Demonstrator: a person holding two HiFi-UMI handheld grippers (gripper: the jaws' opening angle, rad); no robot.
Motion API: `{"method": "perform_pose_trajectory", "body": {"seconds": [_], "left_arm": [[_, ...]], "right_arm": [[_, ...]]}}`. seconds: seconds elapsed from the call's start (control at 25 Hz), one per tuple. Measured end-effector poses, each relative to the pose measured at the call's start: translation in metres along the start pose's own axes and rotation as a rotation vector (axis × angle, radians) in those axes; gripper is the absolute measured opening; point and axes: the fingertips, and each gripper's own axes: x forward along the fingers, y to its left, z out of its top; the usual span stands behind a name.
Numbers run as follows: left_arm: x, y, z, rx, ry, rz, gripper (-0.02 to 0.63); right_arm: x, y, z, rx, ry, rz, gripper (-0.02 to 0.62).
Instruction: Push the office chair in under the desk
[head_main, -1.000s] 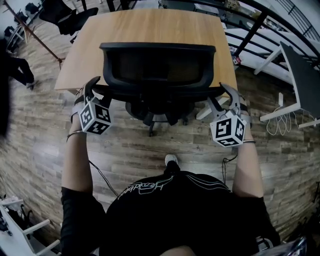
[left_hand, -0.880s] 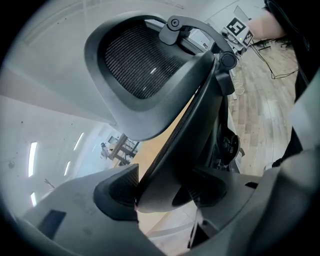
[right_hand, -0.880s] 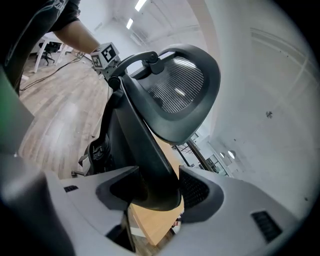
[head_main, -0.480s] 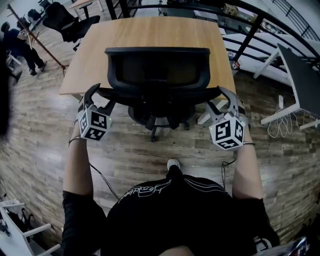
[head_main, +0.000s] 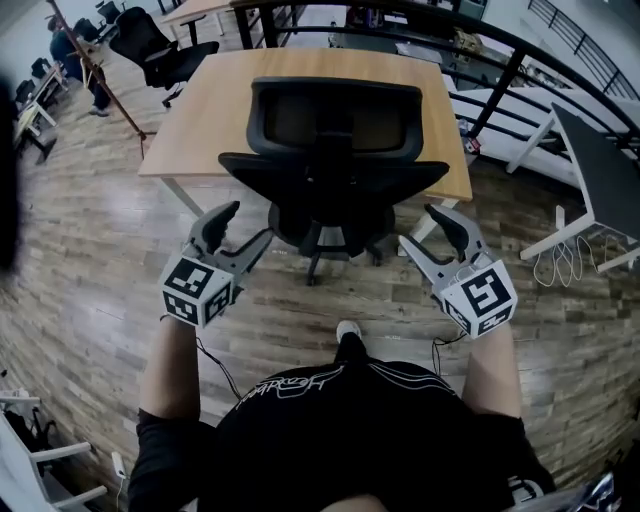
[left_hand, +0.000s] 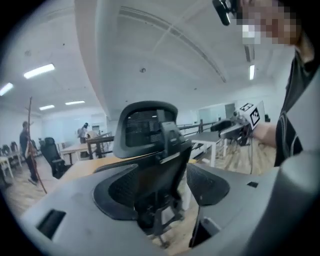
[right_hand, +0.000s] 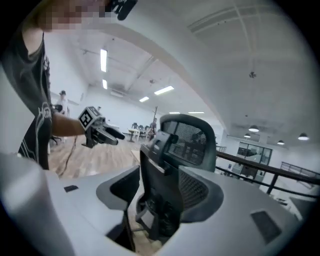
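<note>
I count two grippers, one chair at hand and one desk. The left gripper (head_main: 248, 225) hangs near-left of the office chair (head_main: 335, 150). Its jaws have just been opening and now stand spread wide, with nothing between the pads. The right gripper (head_main: 420, 228) mirrors it at the near-right, jaws wide apart and likewise empty. Both are clear of the chair, with bare plank floor (head_main: 90, 260) between their tips and its frame.

The chair stands at the middle of the near edge of the desk (head_main: 215, 110), its back toward me. Its wheeled base shows on the floor just this side of that edge. From this steep angle I can't be sure how far the seat reaches under the top.

Left of the desk the floor runs open, out to a second office chair (head_main: 150, 45) and one person (head_main: 75, 50) far off. The right is tighter: one dark-topped table (head_main: 600, 150) on white legs stands near, and a black railing (head_main: 520, 60) crosses behind.
</note>
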Motion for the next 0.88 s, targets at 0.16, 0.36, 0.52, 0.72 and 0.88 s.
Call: {"method": "perform_pose_trajectory", "body": {"seconds": [0.16,0.36,0.52,0.72,0.88], "left_arm": [[-0.026,-0.075,0.03,-0.168,-0.146,-0.191,0.299],[-0.072,-0.152,0.06,-0.236,-0.254,-0.35,0.209],[-0.104,-0.186,0.067,-0.339,-0.303,-0.44,0.102],[-0.116,-0.191,0.058,-0.465,-0.297,-0.479,0.017],[-0.12,-0.203,0.053,-0.457,-0.291,-0.522,0.008]], "right_arm": [[-0.027,0.061,0.03,0.047,-0.118,0.105,0.27],[-0.058,0.119,0.057,0.151,-0.221,0.195,0.176],[-0.074,0.148,0.059,0.241,-0.243,0.222,0.104],[-0.085,0.176,0.066,0.354,-0.263,0.299,0.052],[-0.087,0.184,0.063,0.464,-0.261,0.348,0.041]]}}
